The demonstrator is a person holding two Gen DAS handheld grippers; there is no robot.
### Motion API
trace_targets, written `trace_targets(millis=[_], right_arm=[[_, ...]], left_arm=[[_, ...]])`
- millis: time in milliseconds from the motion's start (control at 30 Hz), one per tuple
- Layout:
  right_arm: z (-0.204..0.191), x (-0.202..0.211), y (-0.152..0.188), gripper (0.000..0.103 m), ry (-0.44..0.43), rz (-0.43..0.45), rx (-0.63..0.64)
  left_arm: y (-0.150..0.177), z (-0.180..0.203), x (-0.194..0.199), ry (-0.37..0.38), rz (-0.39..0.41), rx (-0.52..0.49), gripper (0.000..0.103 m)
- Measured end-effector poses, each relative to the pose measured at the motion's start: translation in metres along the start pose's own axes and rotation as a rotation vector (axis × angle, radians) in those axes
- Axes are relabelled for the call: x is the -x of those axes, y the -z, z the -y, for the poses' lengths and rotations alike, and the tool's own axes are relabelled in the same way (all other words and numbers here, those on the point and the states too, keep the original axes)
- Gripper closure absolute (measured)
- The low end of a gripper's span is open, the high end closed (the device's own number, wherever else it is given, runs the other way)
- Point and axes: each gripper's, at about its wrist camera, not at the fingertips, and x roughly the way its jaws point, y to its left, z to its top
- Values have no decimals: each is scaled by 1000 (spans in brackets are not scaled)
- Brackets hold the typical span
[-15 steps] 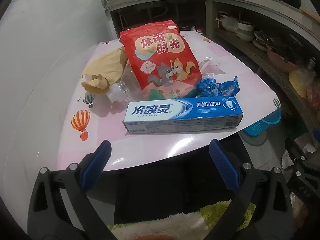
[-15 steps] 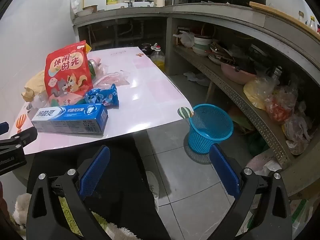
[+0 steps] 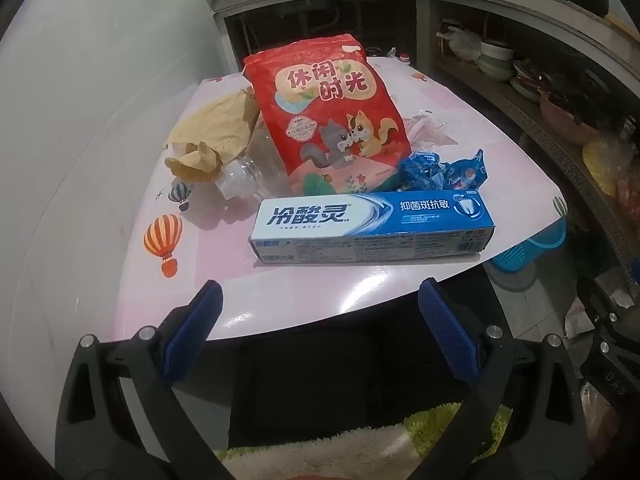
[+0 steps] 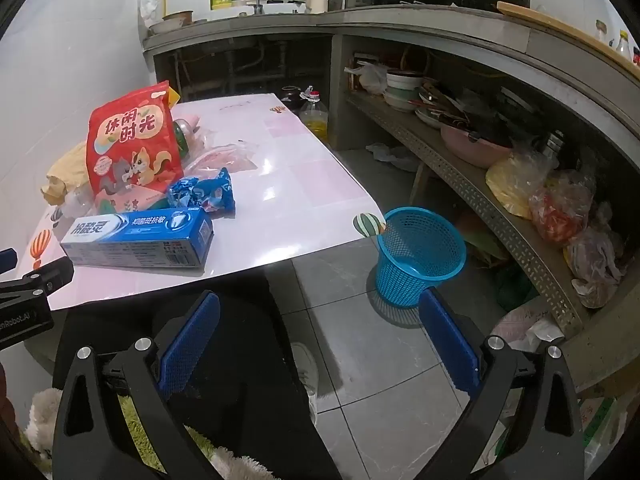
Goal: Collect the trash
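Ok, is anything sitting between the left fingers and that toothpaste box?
Nothing visible. The left gripper is open over the table's near edge, and only bare pink table lies between it and the toothpaste box.

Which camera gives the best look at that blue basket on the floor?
The right wrist view: the blue basket stands whole on the tiles beside the table, open mouth visible. In the left wrist view only a part of it peeks out beyond the table edge.
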Motion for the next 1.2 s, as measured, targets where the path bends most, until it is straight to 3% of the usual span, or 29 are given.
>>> trace_targets(millis=[1200], right_arm=[[-1,4,-5,6,1,8,6]], left_arm=[[-2,-3,7,-5,2,9,9]])
